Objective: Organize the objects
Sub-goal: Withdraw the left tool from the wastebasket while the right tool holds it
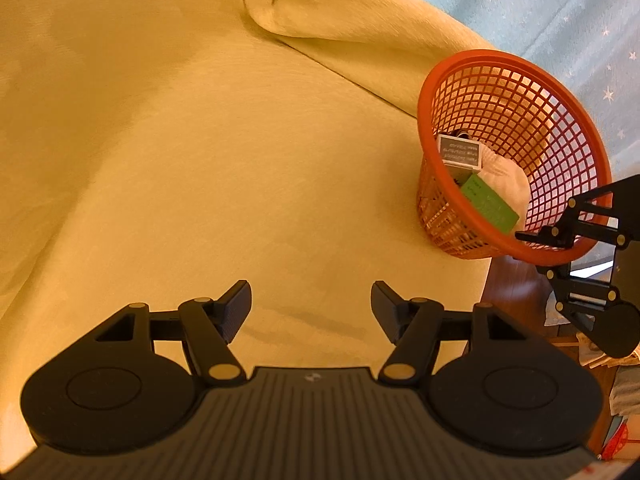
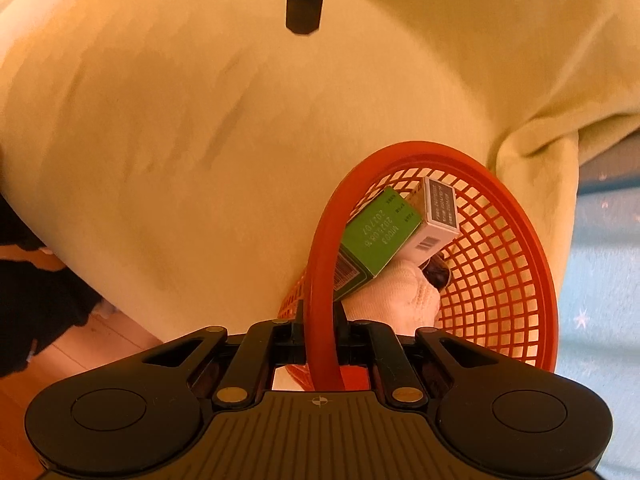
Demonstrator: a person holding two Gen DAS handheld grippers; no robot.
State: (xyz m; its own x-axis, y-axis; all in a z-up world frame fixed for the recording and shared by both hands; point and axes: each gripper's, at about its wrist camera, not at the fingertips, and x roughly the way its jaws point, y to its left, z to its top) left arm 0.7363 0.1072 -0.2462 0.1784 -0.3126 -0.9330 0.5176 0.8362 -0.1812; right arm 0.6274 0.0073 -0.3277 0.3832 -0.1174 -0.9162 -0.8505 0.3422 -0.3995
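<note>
Basket (image 1: 440, 80) at right edge of cloth (image 1: 200, 140); inside it, two boxes (image 2: 380, 236) (image 2: 440, 212) leaning on a sock (image 2: 400, 296), one beside the other.

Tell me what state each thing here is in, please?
Left gripper: open, empty, over the cloth.
Right gripper: shut on the basket rim.
Basket: tilted, holding things.
Green box: in basket, leaning.
Grey box: in basket, against the green one.
White cloth: bundled under the boxes.
</note>
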